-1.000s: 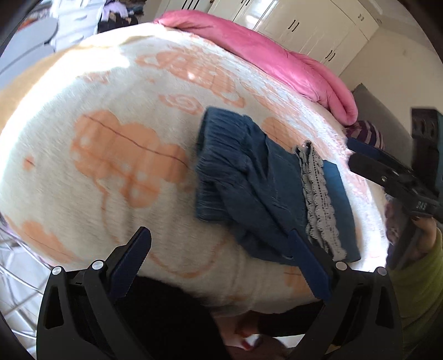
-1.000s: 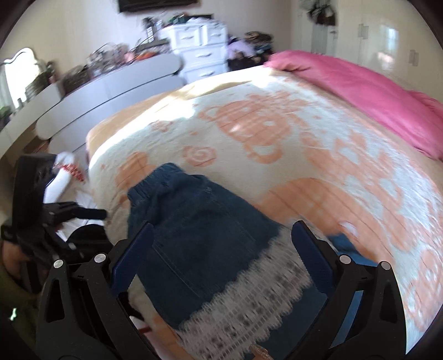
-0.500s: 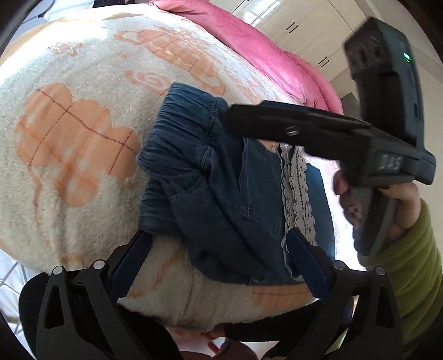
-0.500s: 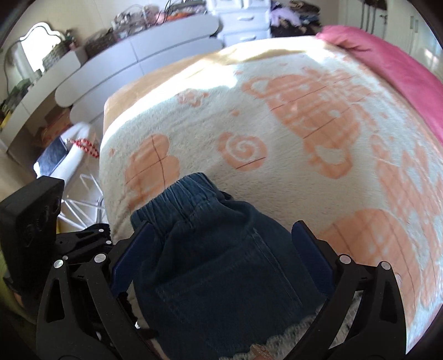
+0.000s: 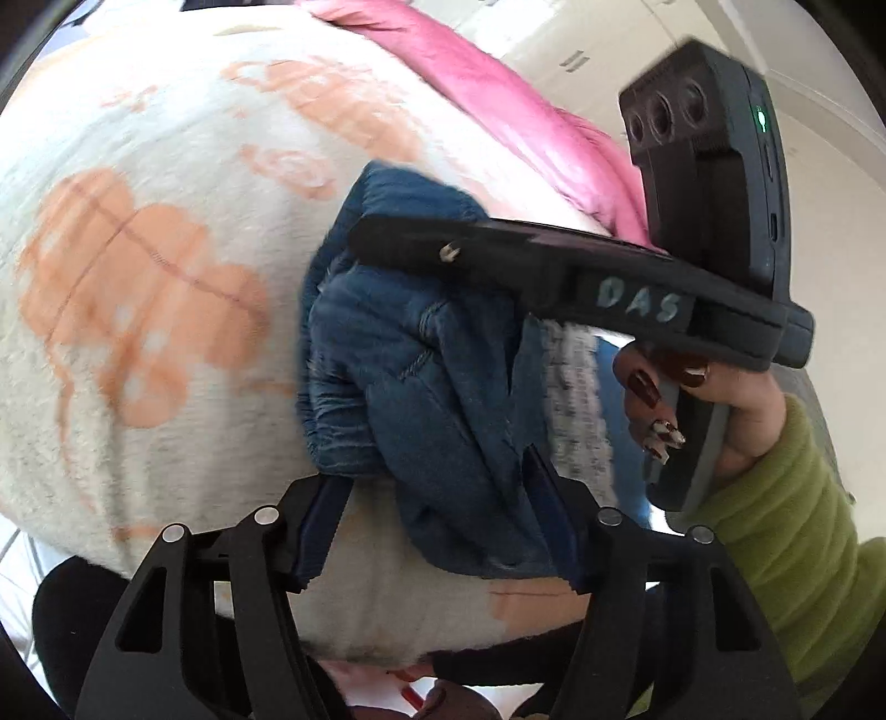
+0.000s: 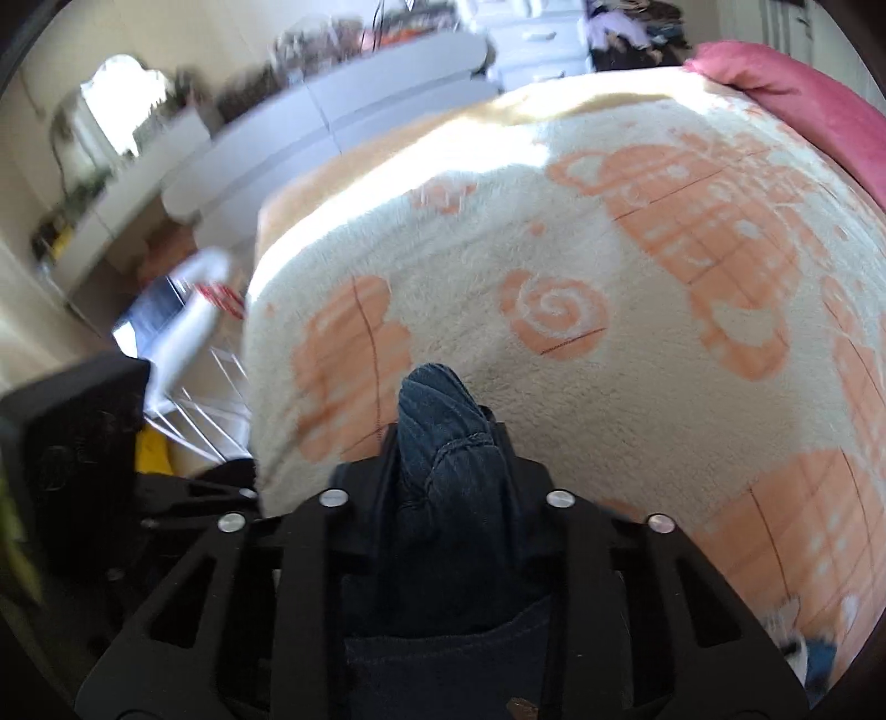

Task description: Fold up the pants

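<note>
1. Lying on a fluffy cream blanket with orange cloud and swirl shapes, the dark blue denim pants with a white lace hem sit bunched up near the front edge of the bed.

2. The right gripper has just been closing, and its two black fingers now squeeze a fold of the stretchy waistband between them. The blue cloth pokes up past the fingertips like a little hump.

3. In the left wrist view, that same right gripper reaches across from the right side and lies over the top part of the pants. A hand with dark painted nails holds its grip, and a green ribbed sleeve covers the arm.

4. The left gripper has also just been closing. Its fingers with blue pads stand partly apart, one on each side of the near edge of the pants. The right pad touches the denim. The left pad sits just beside the cloth, and I cannot tell if it presses on it.

5. The white lace strip runs along the right side of the pants, with more blue cloth past it.

6. A bright pink quilt lies along the far side of the bed.

7. White cupboards stand behind the quilt.

8. In the right wrist view, a long grey dresser stands beside the bed, blurry, with a mirror above it.
</note>
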### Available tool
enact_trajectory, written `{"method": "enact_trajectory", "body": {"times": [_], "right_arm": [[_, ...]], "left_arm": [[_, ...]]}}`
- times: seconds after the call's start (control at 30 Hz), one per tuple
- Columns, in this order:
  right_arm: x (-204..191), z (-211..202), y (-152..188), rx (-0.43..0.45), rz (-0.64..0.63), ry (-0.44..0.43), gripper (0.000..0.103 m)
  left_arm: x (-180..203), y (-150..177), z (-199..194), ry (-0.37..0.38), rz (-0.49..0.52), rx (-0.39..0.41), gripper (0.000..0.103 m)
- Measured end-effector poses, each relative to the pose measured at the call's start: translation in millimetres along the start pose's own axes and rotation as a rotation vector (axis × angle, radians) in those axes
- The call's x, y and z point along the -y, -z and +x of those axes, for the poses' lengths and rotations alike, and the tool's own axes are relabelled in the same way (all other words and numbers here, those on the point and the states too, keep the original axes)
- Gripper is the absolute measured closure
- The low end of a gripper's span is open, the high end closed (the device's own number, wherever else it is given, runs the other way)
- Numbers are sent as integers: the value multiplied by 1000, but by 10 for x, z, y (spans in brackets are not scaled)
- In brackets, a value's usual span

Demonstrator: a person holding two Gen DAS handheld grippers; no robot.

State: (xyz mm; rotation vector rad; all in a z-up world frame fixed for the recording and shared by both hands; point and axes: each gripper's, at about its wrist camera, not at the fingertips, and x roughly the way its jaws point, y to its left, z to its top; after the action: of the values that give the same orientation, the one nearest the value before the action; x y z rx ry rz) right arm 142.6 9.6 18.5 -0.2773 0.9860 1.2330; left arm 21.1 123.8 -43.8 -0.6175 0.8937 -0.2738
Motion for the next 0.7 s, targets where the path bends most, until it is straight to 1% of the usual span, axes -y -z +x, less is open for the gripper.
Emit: {"method": "enact_trajectory", "body": {"times": [0.07, 0.17, 0.3, 0.37, 0.47, 0.5, 0.57, 0.6, 0.63, 0.7], "right_arm": [[75, -233, 78, 57, 27, -17, 80], [203, -717, 301, 151, 67, -21, 80], [341, -1163, 556, 216, 92, 6, 80], [405, -1322, 678, 240, 111, 15, 79], [523, -1551, 913, 288, 149, 26, 69], [563, -1618, 994, 308, 167, 36, 62], [679, -1787, 1218, 364, 225, 44, 55], [737, -1832, 1306, 379, 263, 63, 45], [796, -1880, 1403, 388, 307, 96, 40], [867, -1931, 1592, 393, 367, 138, 40]], "left_arm": [[126, -4, 14, 28, 25, -1, 42], [403, -36, 67, 69, 85, -5, 42], [768, -54, 200, 120, 147, -26, 42], [926, -37, 279, 136, 175, -42, 42], [1133, -9, 457, 174, 188, -84, 42], [1205, 0, 528, 187, 202, -100, 42], [1302, 30, 658, 193, 238, -134, 42], [1371, 51, 734, 205, 256, -155, 39], [1428, 88, 808, 215, 275, -180, 38], [1499, 166, 926, 223, 303, -234, 38]]}}
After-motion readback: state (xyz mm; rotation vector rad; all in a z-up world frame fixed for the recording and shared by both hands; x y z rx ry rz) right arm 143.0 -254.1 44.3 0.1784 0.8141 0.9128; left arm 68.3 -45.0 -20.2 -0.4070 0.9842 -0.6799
